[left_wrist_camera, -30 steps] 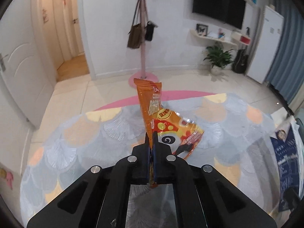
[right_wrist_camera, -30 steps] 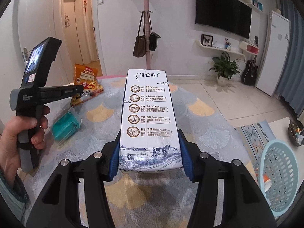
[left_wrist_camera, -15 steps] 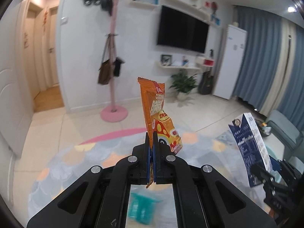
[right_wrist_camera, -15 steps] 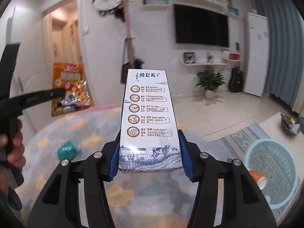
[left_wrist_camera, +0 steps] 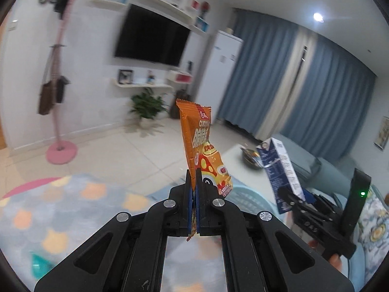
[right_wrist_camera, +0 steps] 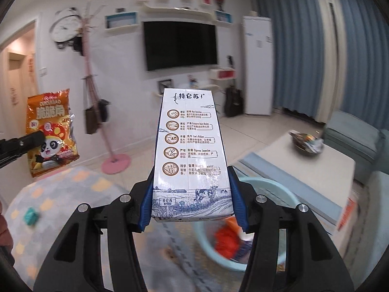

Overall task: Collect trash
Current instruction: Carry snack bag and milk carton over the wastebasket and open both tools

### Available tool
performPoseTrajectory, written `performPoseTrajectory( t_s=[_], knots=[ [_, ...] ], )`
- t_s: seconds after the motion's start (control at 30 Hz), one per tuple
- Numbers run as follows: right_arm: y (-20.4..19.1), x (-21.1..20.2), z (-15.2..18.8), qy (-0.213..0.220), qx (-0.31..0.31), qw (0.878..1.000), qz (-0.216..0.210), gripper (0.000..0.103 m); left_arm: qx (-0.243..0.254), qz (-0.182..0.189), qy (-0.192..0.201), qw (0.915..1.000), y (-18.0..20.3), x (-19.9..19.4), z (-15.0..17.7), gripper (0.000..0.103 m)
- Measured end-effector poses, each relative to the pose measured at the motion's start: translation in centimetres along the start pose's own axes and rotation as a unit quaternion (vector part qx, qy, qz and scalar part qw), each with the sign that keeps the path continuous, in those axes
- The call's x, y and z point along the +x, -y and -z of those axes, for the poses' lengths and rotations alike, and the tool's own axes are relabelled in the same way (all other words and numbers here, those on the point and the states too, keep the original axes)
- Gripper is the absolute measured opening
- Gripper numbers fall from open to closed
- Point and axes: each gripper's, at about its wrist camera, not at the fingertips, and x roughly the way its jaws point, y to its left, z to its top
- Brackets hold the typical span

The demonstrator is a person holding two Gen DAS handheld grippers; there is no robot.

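Blurred basket (right_wrist_camera: 279, 189) holds seemingly orange trash (right_wrist_camera: 225, 242).

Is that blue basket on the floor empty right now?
No: in the right wrist view the light blue basket below the milk carton already holds something orange and some other blurred bits.

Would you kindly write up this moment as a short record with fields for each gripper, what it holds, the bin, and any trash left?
left gripper: shut on the snack bag, pinched at its edge, bag held up in the air
right gripper: shut on the milk carton, held by its sides
basket: light blue, below the carton, orange trash already inside
left behind: small teal item on the patterned cloth
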Motion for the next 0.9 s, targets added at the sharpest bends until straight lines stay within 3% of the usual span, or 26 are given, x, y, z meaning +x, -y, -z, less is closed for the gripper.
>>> performPoseTrajectory(
  t_s=[0.23, 0.37, 0.47, 0.63, 0.7, 0.73, 0.77, 0.87, 0.9],
  knots=[
    [5.9, 4.2, 1.6, -0.087, 0.039, 0.995, 0.035, 0.051, 0.013, 0.022, -0.061, 0.9978, 5.2, 7.7, 1.9, 0.000],
    [8.3, 6.6, 3.4, -0.140, 0.042, 0.987, 0.063, 0.051, 0.030, 0.013, -0.106, 0.9938, 7.0, 12.3, 3.0, 0.000],
    [8.9, 6.9, 4.5, -0.135, 0.024, 0.986, 0.094, 0.051, 0.034, 0.013, -0.158, 0.9867, 8.0, 15.9, 4.4, 0.000],
    [11.0, 9.2, 5.2, -0.166, 0.047, 0.981, 0.090, 0.051, 0.035, 0.010, -0.183, 0.9825, 8.7, 19.4, 5.4, 0.001],
    [12.0, 9.8, 5.3, -0.171, 0.058, 0.979, 0.090, 0.051, 0.040, 0.011, -0.188, 0.9812, 9.4, 20.3, 5.7, 0.011],
    [12.3, 10.0, 5.4, -0.174, 0.061, 0.979, 0.090, 0.051, 0.041, 0.019, -0.199, 0.9789, 9.6, 20.8, 6.1, 0.027],
    [12.5, 9.9, 5.6, -0.175, 0.062, 0.978, 0.092, 0.051, 0.039, 0.024, -0.201, 0.9784, 9.6, 20.9, 6.5, 0.036],
    [13.2, 9.5, 6.4, -0.173, 0.066, 0.978, 0.096, 0.060, 0.038, 0.025, -0.204, 0.9780, 9.4, 20.2, 8.0, 0.051],
    [13.4, 9.5, 6.6, -0.175, 0.069, 0.977, 0.097, 0.060, 0.038, 0.022, -0.205, 0.9777, 9.3, 20.2, 8.3, 0.052]
  ],
)
